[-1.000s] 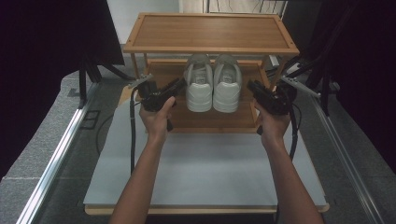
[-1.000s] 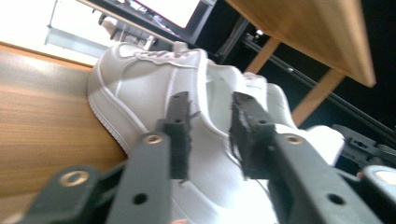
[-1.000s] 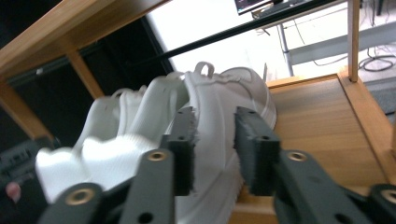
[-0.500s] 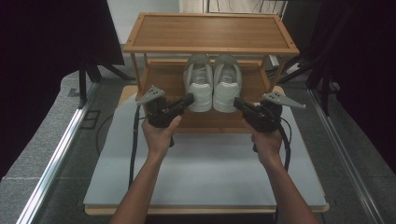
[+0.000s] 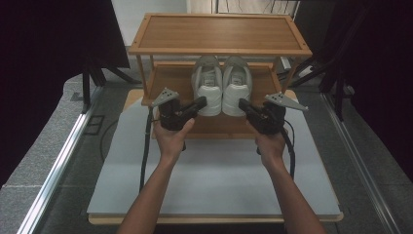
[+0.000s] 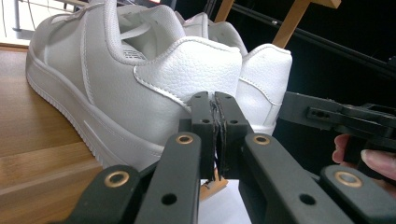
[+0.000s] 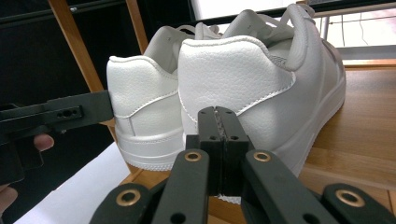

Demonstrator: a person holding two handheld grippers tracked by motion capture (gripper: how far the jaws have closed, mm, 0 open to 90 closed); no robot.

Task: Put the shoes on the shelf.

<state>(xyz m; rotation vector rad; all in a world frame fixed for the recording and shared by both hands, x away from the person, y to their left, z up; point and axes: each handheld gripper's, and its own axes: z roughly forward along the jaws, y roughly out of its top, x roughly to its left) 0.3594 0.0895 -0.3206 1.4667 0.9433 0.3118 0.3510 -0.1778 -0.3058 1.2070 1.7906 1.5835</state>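
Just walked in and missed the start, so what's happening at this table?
A person holds tongs in each hand, aimed at a pair of white sneakers on the lower shelf of a wooden shoe rack. The left tongs point at the heel of the left sneaker, the right tongs at the heel of the right sneaker. Both are closed on nothing; neither shoe is gripped.

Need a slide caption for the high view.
Two shut hand-held grippers, left and right, point at white sneakers on a wooden rack.
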